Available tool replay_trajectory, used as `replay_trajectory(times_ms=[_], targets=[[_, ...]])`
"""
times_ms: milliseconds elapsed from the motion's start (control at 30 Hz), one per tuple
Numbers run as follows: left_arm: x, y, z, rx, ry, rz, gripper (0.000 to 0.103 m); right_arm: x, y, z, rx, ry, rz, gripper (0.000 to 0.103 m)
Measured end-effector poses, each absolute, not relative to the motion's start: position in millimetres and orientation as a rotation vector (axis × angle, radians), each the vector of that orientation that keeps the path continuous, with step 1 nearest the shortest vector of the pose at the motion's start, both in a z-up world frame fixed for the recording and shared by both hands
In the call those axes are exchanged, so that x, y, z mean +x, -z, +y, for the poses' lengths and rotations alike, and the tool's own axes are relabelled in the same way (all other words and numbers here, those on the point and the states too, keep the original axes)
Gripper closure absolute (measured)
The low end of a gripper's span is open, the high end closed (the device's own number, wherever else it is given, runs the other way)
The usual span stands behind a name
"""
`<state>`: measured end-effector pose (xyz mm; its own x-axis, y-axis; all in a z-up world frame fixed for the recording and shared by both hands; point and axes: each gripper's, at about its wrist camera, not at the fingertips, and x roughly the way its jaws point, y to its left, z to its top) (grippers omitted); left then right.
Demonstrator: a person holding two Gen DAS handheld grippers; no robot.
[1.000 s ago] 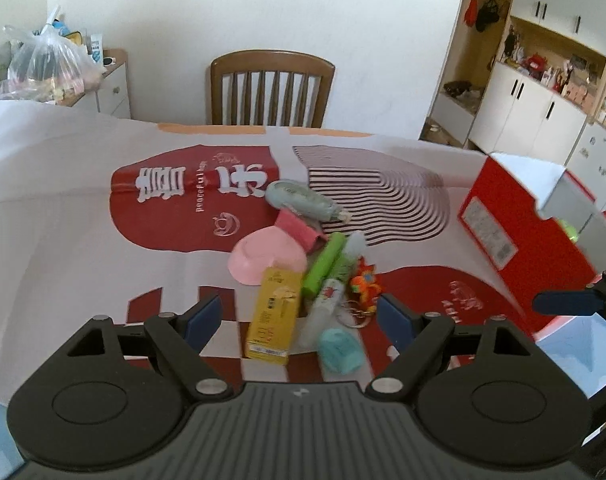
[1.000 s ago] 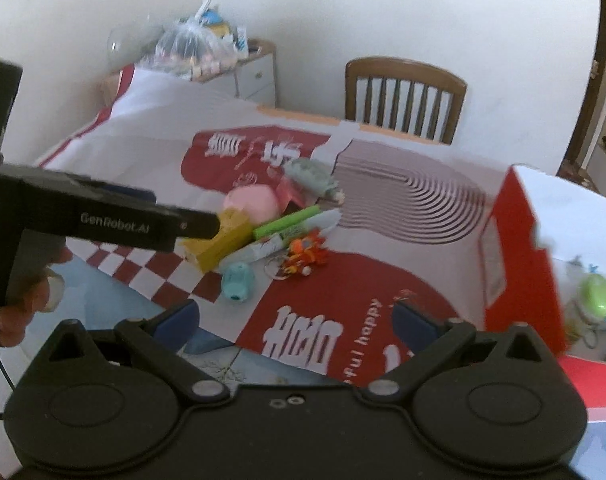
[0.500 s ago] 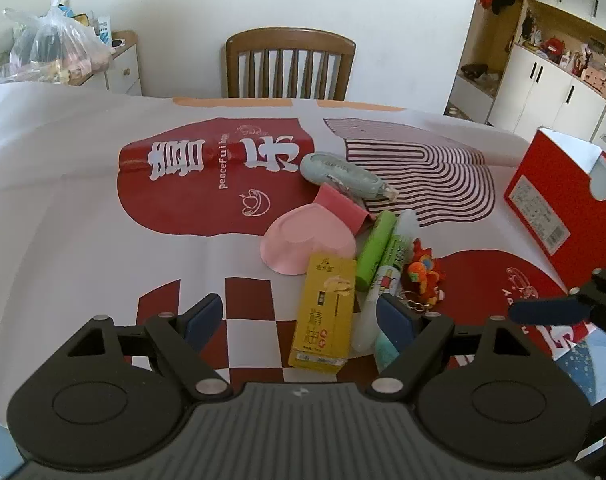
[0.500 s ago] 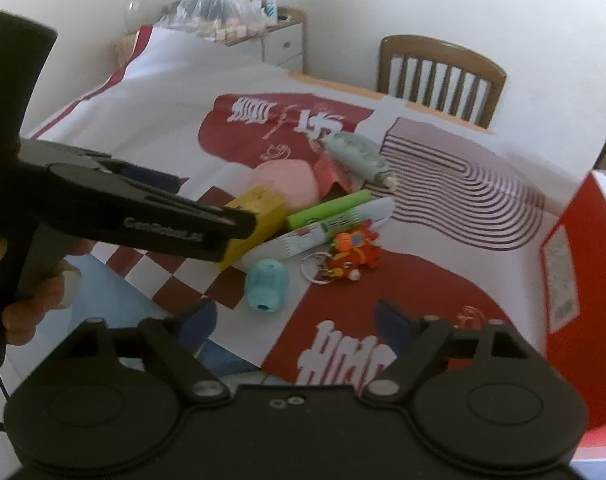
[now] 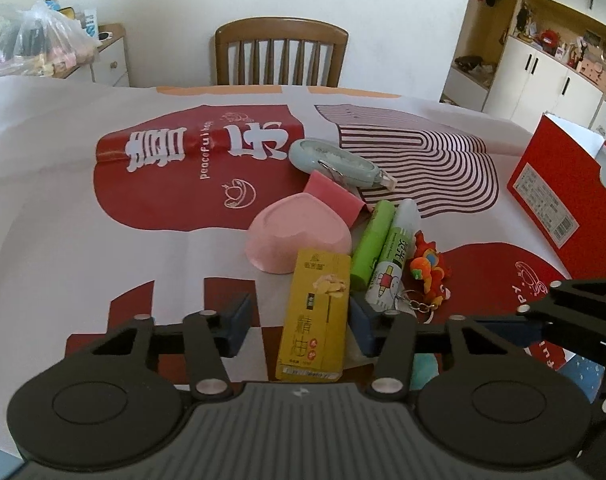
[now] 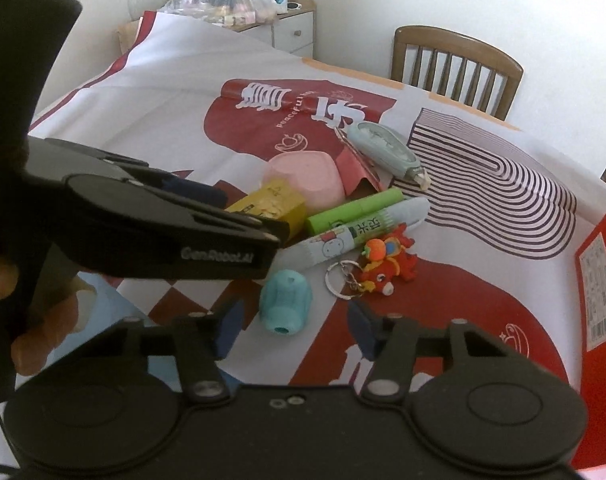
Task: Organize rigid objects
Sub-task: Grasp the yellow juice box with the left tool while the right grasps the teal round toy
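left hand-held gripper: jaws closing | right hand-held gripper: jaws closing

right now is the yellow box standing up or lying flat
Lying flat: the yellow box rests on its long side on the tablecloth, printed face up.

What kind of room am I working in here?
Most likely a home dining room: a wooden chair at a cloth-covered table, white cupboards with cluttered shelves, and a small drawer unit.

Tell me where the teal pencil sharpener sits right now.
In the right wrist view the teal pencil sharpener lies on the tablecloth, just ahead of the right gripper, left of the keychain.
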<state>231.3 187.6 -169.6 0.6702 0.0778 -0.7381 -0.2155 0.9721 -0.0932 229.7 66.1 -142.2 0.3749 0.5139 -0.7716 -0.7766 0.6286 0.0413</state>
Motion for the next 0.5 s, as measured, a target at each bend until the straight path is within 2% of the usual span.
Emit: replay_trajectory(times_ms=[267,433,500], targets=[[234.5,173.1,183.7,-0.184,-0.15,0.825,0.067,233.1,145.9,71.6,-0.341,-0.855,0.855,0.065],[233.5,174.1,182.6,-0.19,-0.153,0.822,0.07,232.5,147.7,73.2,-0.338,-0.851,0.859,0.074],[233.8,173.4,182.9,-0.196,-0.158,0.827,0.07,232.6,147.2,73.0,-0.333,-0.851,0.862,0.074]])
